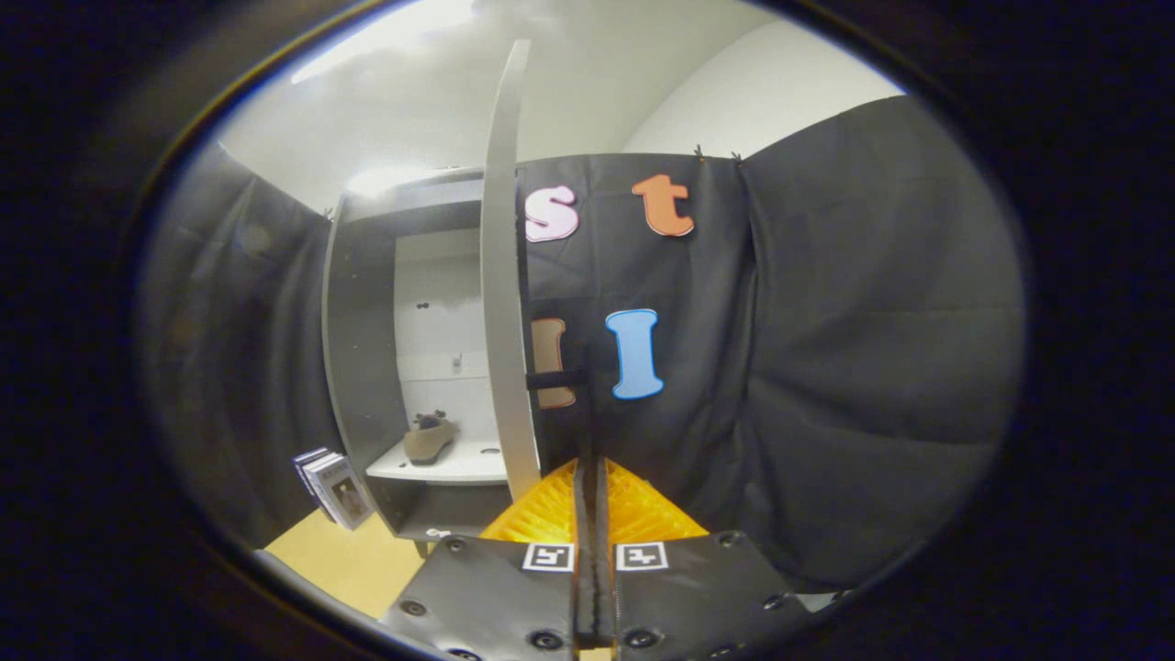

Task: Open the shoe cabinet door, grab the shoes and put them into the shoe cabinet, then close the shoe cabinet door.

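The grey shoe cabinet (360, 349) stands ahead and to the left, with its door (503, 321) swung open and seen edge-on just left of my fingers. A small dark handle (556, 378) sticks out from the door's right face, beyond my fingertips. A tan shoe (430, 441) lies on the white lower shelf (459, 466) inside the cabinet. My gripper (590, 468) is shut, its fingers pressed together with nothing visible between them, close to the right of the door's lower edge.
Several booklets or cards (332, 487) lean on the floor to the left of the cabinet. The wooden floor (340, 560) runs in front of it. Black cloth walls (872, 367) close in on the right and left.
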{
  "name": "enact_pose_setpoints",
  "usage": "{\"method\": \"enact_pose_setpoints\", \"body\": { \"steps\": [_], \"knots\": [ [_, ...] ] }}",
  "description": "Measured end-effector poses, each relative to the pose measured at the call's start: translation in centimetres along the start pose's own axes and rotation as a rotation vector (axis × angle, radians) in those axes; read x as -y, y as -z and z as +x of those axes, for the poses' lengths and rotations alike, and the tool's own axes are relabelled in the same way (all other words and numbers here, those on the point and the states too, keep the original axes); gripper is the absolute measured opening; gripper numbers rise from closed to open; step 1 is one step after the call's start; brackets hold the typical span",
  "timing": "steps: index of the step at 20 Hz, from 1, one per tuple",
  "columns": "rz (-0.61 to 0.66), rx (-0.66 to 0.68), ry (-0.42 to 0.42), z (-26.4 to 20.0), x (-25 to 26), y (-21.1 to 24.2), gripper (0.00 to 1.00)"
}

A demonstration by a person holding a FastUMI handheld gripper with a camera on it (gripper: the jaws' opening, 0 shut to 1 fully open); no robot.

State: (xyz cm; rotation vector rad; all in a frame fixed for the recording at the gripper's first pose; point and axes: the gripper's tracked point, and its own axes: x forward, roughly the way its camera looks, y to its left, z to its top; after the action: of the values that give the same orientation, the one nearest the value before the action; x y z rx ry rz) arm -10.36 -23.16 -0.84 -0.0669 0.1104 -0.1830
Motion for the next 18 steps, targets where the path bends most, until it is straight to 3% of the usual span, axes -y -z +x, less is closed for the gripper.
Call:
{"method": "enact_pose_setpoints", "body": {
  "steps": [10,18],
  "knots": [
    [-0.026,0.028,-0.071,-3.3,-3.4,-0.1,0.02],
    [-0.044,-0.03,-0.242,-3.3,-11.3,3.2,0.02]
  ]
}}
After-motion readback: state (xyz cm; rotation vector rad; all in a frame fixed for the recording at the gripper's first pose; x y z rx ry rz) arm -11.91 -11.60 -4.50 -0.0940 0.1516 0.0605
